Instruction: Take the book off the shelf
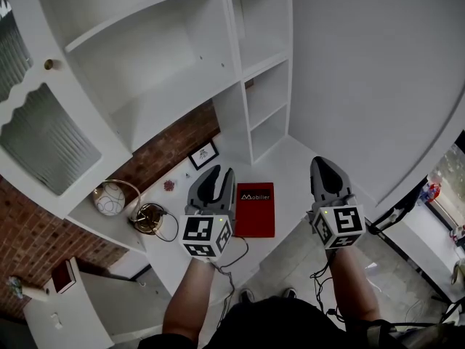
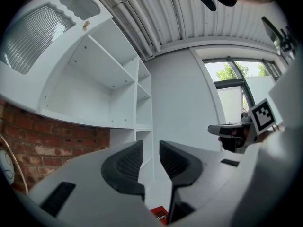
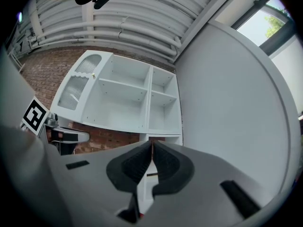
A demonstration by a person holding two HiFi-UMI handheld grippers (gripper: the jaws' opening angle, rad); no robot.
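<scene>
A red book [image 1: 254,209] with white lettering lies flat on the white counter [image 1: 290,158], below the empty white shelves [image 1: 174,86]. My left gripper [image 1: 218,184] hovers just left of the book, its jaws drawn close with only a narrow slit and nothing between them. In the left gripper view [image 2: 150,150] a red corner of the book [image 2: 160,215] shows beneath the jaws. My right gripper [image 1: 327,173] hangs to the right of the book, apart from it. In the right gripper view [image 3: 151,148] its pads meet at the tips and hold nothing.
On the counter's left stand a small framed picture [image 1: 203,154], a tiny red ornament [image 1: 169,185], a gold wire object [image 1: 150,218] and a white ball [image 1: 109,198] in a ring. A ribbed-glass cabinet door [image 1: 43,144] hangs at far left. A white wall [image 1: 363,64] bounds the right.
</scene>
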